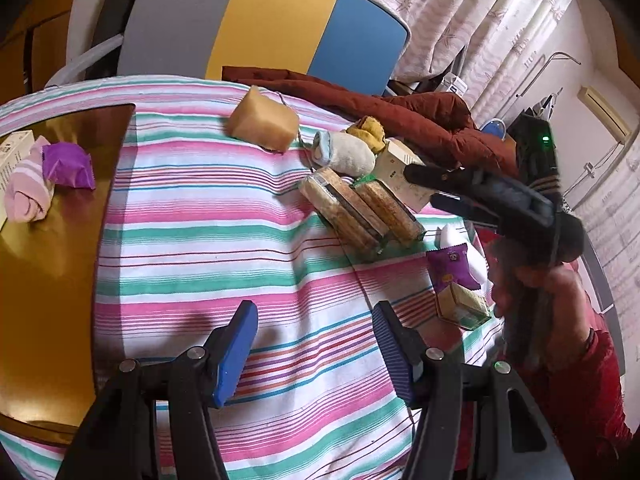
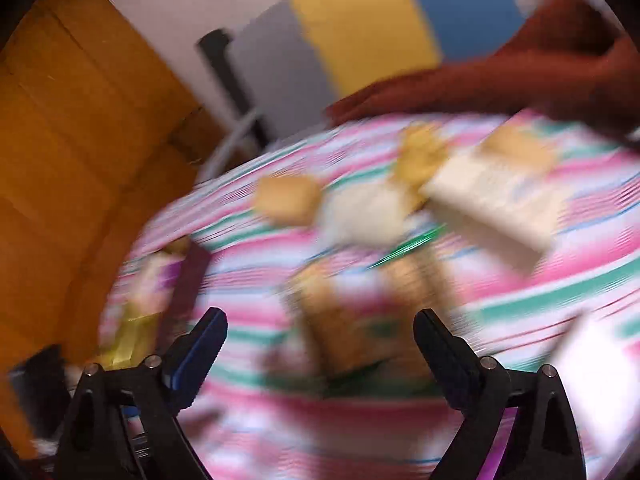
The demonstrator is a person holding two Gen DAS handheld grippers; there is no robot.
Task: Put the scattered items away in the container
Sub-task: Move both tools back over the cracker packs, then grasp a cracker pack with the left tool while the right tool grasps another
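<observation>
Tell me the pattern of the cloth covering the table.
Stripes of pink, teal and white on the cloth, clearest in the left wrist view.

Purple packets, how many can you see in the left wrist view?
2. One purple packet lies in the gold tray beside the pink sock; another sits on the striped cloth at right. Others may be hidden.

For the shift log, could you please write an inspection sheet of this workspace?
Surface: striped cloth, wrinkled.
Job's things: gold tray holds pink sock, purple packet; outside it: sponge, grey sock, cracker packs, purple sachet, small box.
Clutter: red jacket.
Grippers: left tool open, empty; right tool open, empty, view blurred.
Cables: nothing seen.
Surroundings: chair, curtain.
</observation>
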